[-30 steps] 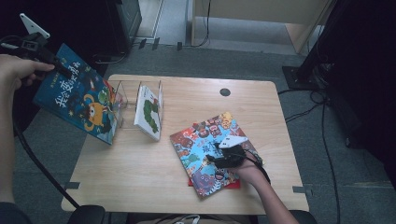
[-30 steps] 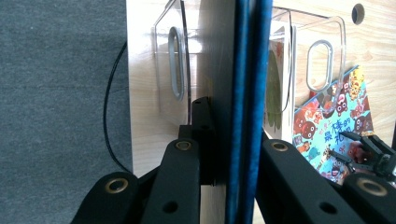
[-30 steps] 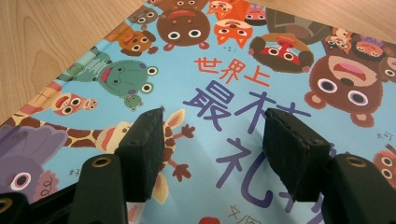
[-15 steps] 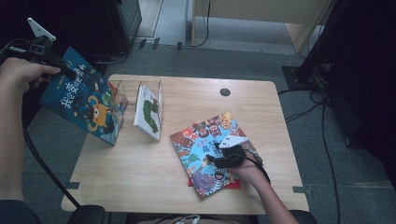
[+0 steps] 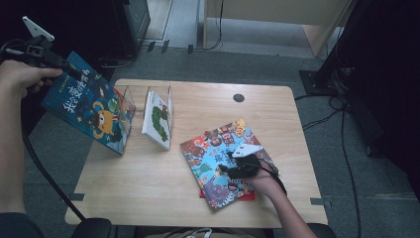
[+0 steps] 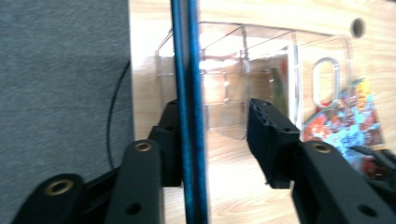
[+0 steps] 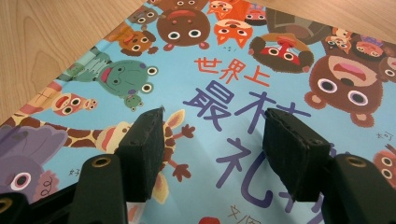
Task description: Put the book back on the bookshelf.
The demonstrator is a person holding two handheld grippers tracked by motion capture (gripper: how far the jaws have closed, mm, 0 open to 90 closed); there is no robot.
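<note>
Blue book [image 5: 89,106] leaning in end slot of clear rack [image 5: 130,105], at table's left edge. My left gripper [image 6: 212,140]: jaws just been opening, book edge between them against one pad, other pad clear, so release step. Next: back left gripper off without tipping book. Right gripper [image 7: 215,154] open, resting above animal-cover book [image 7: 243,74], nothing held.

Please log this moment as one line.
left gripper: just opening, blue book in rack | right gripper: open over animal book

Left tongs [image 6: 210,135] — newly parted, blue book [image 6: 189,112] between
</note>
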